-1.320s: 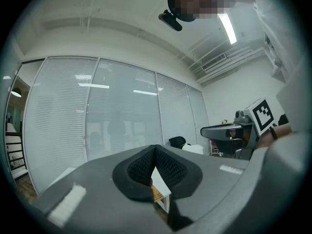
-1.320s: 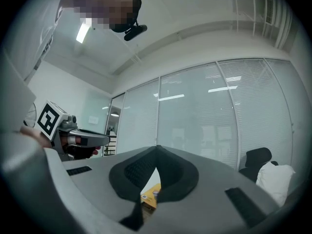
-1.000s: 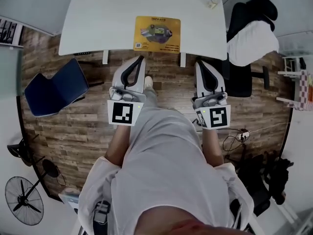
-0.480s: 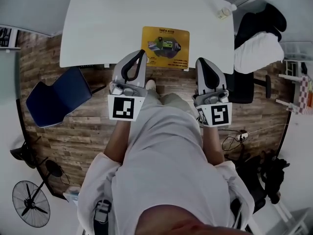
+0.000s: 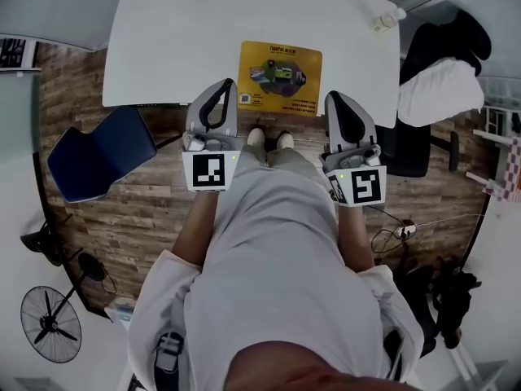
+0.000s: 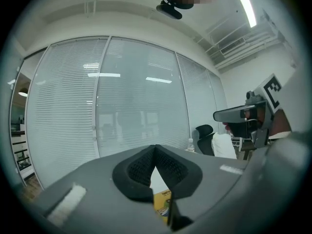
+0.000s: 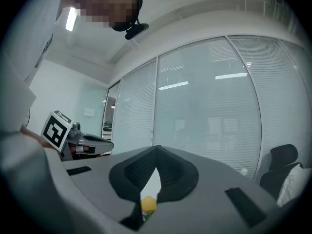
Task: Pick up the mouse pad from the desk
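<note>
Left gripper and right gripper: two in all, one per hand, both with jaws pressed together and nothing between them. In each gripper view the black pads meet at the tip, and a sliver of yellow shows through the gap beneath. Both forearms reach forward side by side from the person's body. Both grippers point level toward the desk, marker cubes face up, tips at the desk's front edge. One mouse pad, yellow with a printed picture, lies flat at the middle of the desk's front edge, between the two gripper tips and touched by neither. It is close to square; its slightly longer side runs along the desk's front edge, with a line of print along the far side. One white desk. One small bottle stands at the desk's far right corner. Two chairs: a blue one off the desk's left front corner, a black one draped in white cloth beside the desk's right end. One floor fan stands well away from the desk, behind the person's left.
</note>
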The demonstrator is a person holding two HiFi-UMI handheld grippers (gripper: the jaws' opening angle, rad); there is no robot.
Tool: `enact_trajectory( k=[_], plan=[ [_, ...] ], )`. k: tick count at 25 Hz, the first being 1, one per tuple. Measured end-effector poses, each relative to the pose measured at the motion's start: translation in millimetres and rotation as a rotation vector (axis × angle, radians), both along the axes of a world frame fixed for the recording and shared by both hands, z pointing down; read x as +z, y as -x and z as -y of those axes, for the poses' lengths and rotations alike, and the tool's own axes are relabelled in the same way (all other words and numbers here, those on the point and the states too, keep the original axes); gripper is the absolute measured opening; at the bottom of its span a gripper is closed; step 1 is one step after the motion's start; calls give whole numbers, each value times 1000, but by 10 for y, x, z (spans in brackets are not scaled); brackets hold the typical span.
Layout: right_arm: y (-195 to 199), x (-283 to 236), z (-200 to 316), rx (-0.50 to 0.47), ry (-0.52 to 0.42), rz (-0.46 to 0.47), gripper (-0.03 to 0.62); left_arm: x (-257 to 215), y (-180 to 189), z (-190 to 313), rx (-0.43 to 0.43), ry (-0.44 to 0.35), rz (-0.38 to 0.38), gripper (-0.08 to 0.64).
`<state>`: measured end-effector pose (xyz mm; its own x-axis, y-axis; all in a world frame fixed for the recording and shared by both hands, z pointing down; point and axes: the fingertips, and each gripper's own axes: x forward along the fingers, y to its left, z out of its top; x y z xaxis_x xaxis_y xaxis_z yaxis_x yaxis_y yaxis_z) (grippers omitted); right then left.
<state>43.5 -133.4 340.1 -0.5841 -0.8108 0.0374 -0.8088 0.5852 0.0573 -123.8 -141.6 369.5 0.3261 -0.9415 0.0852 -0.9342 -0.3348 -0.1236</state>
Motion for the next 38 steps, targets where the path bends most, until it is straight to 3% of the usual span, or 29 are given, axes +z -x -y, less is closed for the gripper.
enact_trajectory(
  k=[6, 11, 16, 20, 23, 28, 33, 35, 38],
  plan=[
    [-67, 27, 75, -30, 12, 17, 0, 290, -112, -18, -12, 65, 99, 2],
    [-131, 123, 68, -48, 23, 6, 0, 454, -250, -25, 13, 89, 112, 38],
    [-275, 356, 87, -22, 42, -7, 0, 644, -318, -13, 12, 139, 96, 126],
    [-360, 394, 75, -8, 51, -4, 0, 796, -369, 27, 16, 178, 95, 281],
    [-348, 392, 50, -17, 49, -4, 0, 984, -367, 47, 12, 234, 77, 354],
    [-322, 423, 9, -23, 36, -27, 0, 1390, -297, 104, -32, 328, 17, 514],
    [-282, 463, -48, -41, 39, -39, 0, 1775, -225, 102, -61, 421, -48, 543],
    [-284, 464, -70, -40, 41, -43, 0, 1951, -177, 78, -84, 483, -109, 546],
    [-309, 455, -78, -36, 39, -48, 0, 2264, -90, 23, -137, 594, -263, 548]
  ],
)
